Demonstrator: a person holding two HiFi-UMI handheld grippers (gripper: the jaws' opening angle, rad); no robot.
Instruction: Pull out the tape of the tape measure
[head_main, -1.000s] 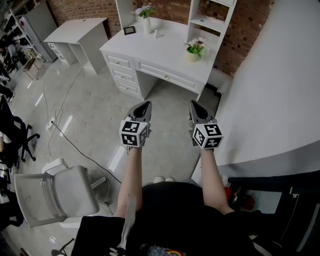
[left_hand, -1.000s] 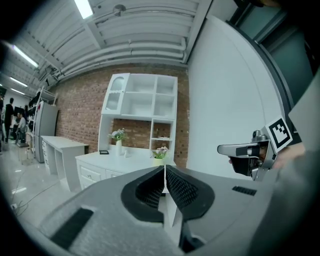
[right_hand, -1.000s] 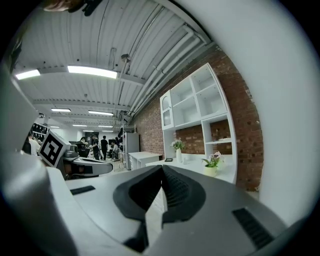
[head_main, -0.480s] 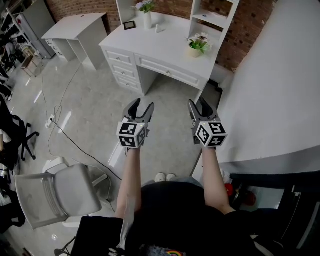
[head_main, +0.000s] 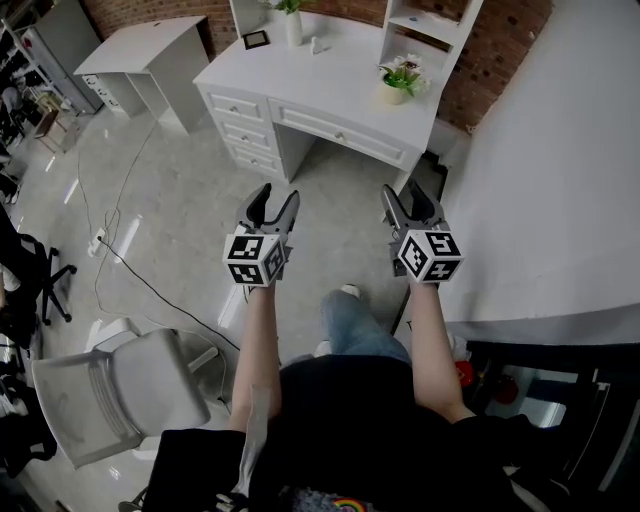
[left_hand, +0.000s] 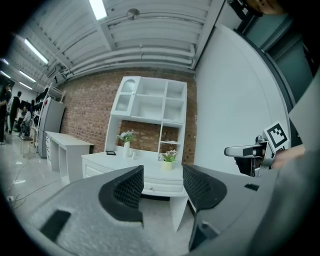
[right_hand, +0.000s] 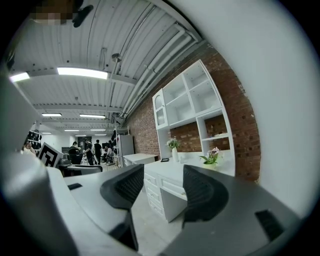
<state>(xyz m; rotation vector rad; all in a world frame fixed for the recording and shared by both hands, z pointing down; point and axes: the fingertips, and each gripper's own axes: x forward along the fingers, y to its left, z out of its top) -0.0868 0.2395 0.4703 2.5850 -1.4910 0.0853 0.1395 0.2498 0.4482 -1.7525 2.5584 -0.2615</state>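
The white bench (head_main: 340, 85) with its flowerpot (head_main: 397, 92) stands ahead, and the person's leg (head_main: 350, 325) has stepped toward it. The left tool (head_main: 277, 195) and right tool (head_main: 403, 190) have both just been opening and now gape wide, nothing between the jaws. No tape measure shows in any view, so pulling the tape has likely not begun.

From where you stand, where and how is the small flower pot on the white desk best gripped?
Grip the pot by its short round wall, below the leaves, probably coming in level from the open front edge of the desk. Flowers and leaves spread over its top, so a grip from above would likely crush them, and the shelf unit rises right behind it.
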